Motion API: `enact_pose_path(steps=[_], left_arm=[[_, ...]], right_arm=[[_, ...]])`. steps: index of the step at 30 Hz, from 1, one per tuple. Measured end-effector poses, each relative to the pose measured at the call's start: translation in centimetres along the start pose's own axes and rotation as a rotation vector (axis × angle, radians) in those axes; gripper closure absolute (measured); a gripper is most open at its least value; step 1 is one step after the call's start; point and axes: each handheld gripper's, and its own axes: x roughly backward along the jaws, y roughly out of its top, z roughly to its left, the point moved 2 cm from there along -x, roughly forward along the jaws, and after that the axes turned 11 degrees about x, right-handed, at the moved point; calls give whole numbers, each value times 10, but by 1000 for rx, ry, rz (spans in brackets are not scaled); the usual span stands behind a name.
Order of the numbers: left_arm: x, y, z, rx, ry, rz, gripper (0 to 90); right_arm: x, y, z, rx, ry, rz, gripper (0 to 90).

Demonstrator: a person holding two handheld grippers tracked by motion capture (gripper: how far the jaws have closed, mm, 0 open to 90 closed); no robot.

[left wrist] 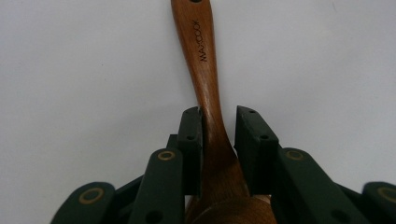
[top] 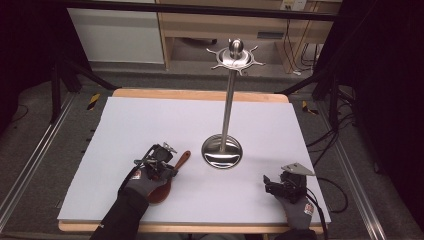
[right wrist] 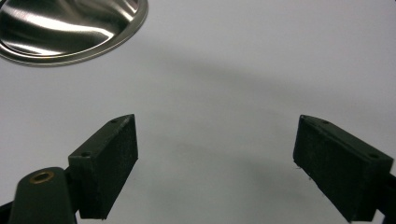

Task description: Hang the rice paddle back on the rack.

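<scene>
A: Left gripper (left wrist: 218, 135), jaws?
B: Nearly closed round a wooden spoon (left wrist: 205, 79). One pad touches the handle's side, the other has a thin gap, so can't tell if it's a firm grip. Handle runs straight out ahead btwn them, "MAXCOOK" printed on it; bowl end sits low, under the gripper body.
A: And from the high view?
B: Left gripper (top: 167, 152) is low over the white table (top: 130, 125), front-left. Spoon (top: 181, 161) lies flat there, handle tip pointing toward the stand's base, bowel end back by the gloved left hand (top: 147, 177).
A: Bowl end, you mean. Right gripper (right wrist: 215, 161)?
B: Yep, bowl. Right jaws wide apart, nothing btwn them, just bare tabletop.
A: Where's it sitting?
B: Right gripper (top: 270, 185) is front-right, well apart from the spoon, jaws aimed left. Metal stand (top: 227, 107) is upright mid-table: round shiny base (top: 221, 152), thin pole, hook ring w/ knob on top. Base edge (right wrist: 70, 28) shows ahead of the right jaws, near but not touching.
</scene>
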Motion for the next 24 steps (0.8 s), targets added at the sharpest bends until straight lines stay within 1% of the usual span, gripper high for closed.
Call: enact_pose_path(steps=[7,10,11,12,14,15,18,19,22,23,24], left_arm=[[-1,1,-1,-1,-8,7,729],[0,2,-2,-17,-3,11,747],[0,1,-2,-29,4,17,750],[0,1,-2,-29,4,17,751],[1,1,-2,-37,9,27,751],[1,0,-3,-49,15,34,749],[1,1,-3,-52,16,45,742],[1,2,-3,-57,16,54,727],[0,3,-4,-52,13,47,721],[0,4,-3,-58,12,52,721],[-1,5,-4,-54,21,52,717]], right_arm=[[0,0,1,-3,1,2,141],[0,0,0,1,1,2,141],[0,0,0,1,0,2,141],[0,0,0,1,0,2,141],[0,0,0,0,1,2,141],[0,0,0,-1,0,4,141],[0,0,1,-2,3,5,141],[0,0,1,-6,3,7,141],[0,0,1,-5,2,6,141],[0,0,1,-3,2,7,141],[0,0,1,-4,1,7,141]])
